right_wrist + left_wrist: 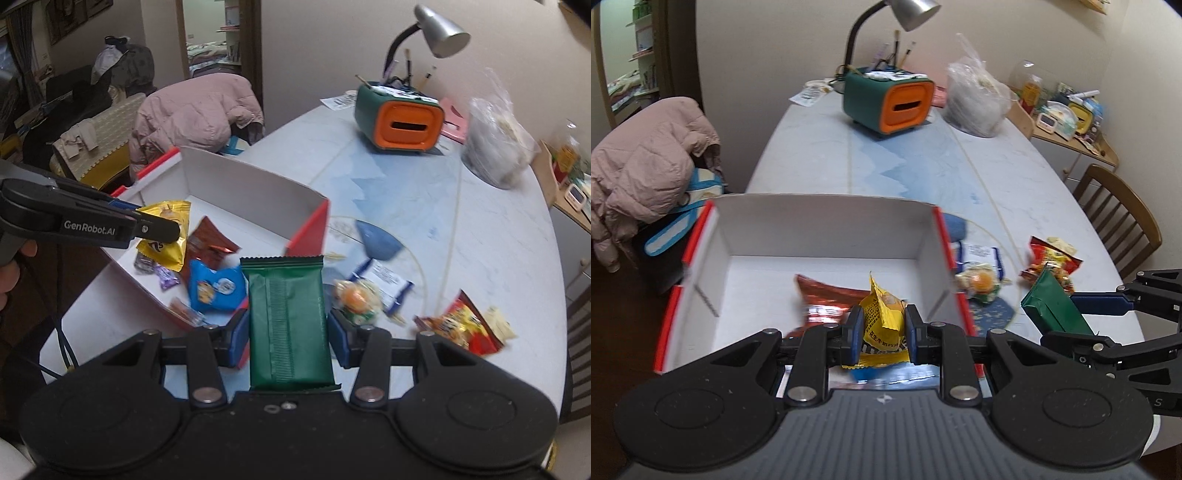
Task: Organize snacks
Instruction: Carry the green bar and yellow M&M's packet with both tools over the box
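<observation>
Between the blue pads of the left gripper (882, 330), low in the centre of the left wrist view, sits a yellow snack packet (882, 317), pinched across its crinkled middle above the white box (827, 229). It looks light and soft, a thin film pouch that crumples rather than resists, so a mid-body pinch seems safer than a slippery sealed edge.

At bottom centre of the right wrist view, the right gripper (288, 332) has its fingers (338, 332) pressed against the long sides of a green wrapped bar (288, 325), held upright with the back seam facing the camera. This bar seems flat and fairly stiff, its glossy wrap likely slick, so the hold across its width suits it.

Further out, left of centre, the box already holds a red-brown packet (207, 245), a blue packet (216, 288) and a purple sweet (166, 277). Right of the box, on the worktop (480, 229), lie an orange jelly cup (356, 299), a white-and-blue sachet (384, 282) and a red-and-yellow packet (461, 326), all probably light and easily pinched.
</observation>
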`<state>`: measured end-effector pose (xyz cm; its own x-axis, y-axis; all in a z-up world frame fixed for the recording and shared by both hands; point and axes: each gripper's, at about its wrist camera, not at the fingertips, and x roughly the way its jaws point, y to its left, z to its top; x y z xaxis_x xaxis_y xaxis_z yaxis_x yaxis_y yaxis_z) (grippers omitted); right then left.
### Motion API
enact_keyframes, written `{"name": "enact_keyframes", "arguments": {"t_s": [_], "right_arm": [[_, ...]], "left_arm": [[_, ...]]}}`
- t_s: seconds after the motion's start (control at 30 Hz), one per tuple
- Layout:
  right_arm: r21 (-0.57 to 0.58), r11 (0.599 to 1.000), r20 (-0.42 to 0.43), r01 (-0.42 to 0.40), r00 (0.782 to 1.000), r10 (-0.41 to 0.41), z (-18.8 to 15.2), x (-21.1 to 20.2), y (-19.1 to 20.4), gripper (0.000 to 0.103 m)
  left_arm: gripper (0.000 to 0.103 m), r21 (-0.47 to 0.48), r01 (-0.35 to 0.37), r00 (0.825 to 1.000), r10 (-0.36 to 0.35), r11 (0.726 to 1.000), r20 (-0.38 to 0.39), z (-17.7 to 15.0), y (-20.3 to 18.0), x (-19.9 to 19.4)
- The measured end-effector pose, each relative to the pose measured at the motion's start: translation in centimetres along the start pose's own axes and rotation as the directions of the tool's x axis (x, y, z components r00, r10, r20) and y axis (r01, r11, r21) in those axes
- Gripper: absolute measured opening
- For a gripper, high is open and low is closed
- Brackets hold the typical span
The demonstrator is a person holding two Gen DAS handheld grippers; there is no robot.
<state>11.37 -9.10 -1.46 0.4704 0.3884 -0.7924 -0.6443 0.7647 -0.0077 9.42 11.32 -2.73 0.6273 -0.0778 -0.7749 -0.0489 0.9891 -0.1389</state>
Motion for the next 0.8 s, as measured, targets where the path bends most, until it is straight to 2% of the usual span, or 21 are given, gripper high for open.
{"name": "enact_keyframes", "arguments": {"t_s": [0.4, 0.8], "right_arm": [[-0.035, 0.999, -0.038, 0.013, 0.999, -0.014, 2.9, 5.1, 4.2, 0.045], [-0.075, 0.996, -0.099, 0.057, 0.993, -0.064, 6.1, 11.2, 6.0, 0.045]], "left_arm": [[0.022, -0.024, -0.058, 0.998, 0.058, 0.998, -0.025, 0.3, 6.2, 0.7], [0.022, -0.016, -0.108, 0.989, 0.106, 0.994, -0.105, 2.2, 10.1, 5.2]]}}
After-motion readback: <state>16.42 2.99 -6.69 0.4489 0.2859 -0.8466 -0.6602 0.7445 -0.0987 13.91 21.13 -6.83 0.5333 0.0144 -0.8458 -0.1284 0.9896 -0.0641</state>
